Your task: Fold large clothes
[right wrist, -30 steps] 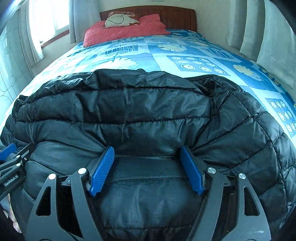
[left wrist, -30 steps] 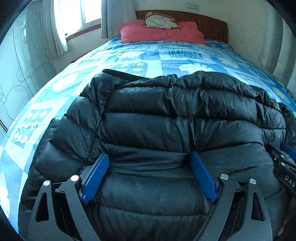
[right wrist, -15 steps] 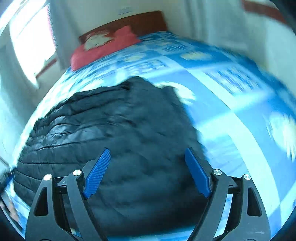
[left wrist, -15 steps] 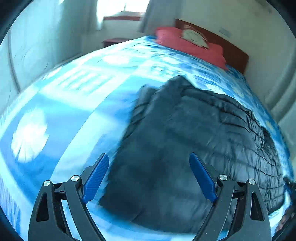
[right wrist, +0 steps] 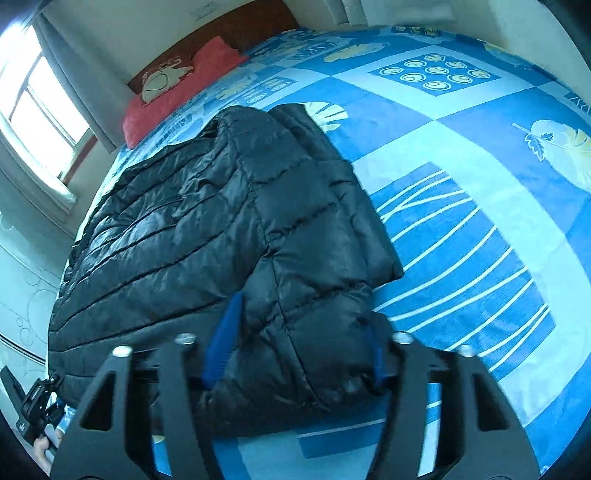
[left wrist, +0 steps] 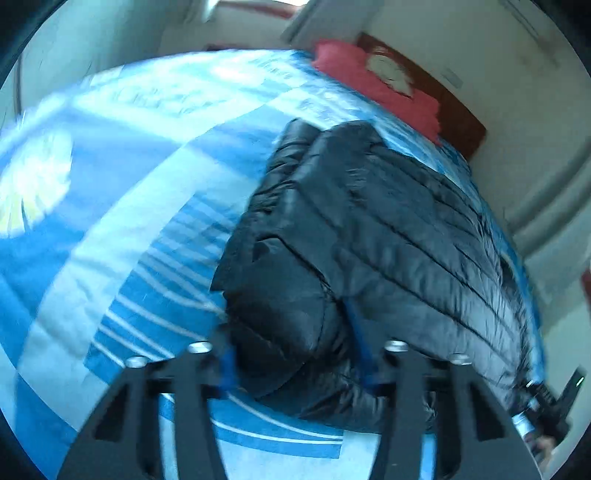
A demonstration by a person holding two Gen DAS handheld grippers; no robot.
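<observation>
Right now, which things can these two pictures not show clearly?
- Left gripper: fingers sunk in the black quilted puffer jacket; jaws closing, grip unclear.
- Right gripper: far finger half buried.
- Left view: blue patterned bedspread blurred.
- Jacket's underside: hidden.

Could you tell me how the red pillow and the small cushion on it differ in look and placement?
The red pillow is plain red and wide; the cushion is whitish with a dark line drawing and clearly smaller. The pillow lies straight on the bedspread, while the cushion sits on top of the pillow. Both are at the head of the bed, against the wooden headboard, well beyond the black jacket.
</observation>
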